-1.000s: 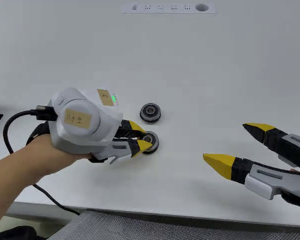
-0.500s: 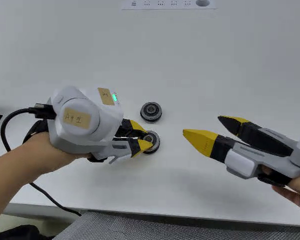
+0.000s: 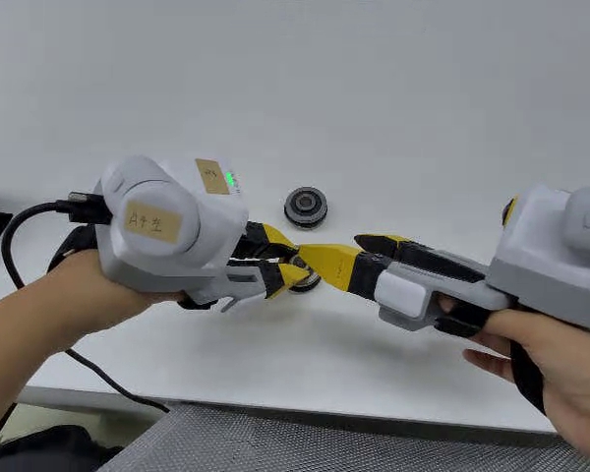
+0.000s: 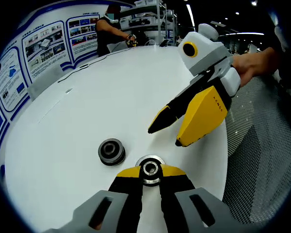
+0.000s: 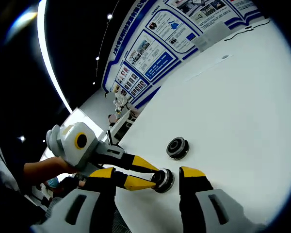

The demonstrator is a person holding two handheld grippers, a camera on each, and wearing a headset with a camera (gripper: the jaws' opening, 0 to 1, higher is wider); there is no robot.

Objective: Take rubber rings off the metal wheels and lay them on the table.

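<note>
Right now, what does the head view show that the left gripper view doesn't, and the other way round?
Head view: the hand wrapped around the left gripper, the black cable trailing from it, and the taped labels on its body.
Left gripper view: the room beyond the table, with wall posters, shelving and a person far off.
Both: the table, the left gripper's jaws closed on the held wheel, the second wheel lying free beside it, and the right gripper, jaws open, pointing at the held wheel.
</note>
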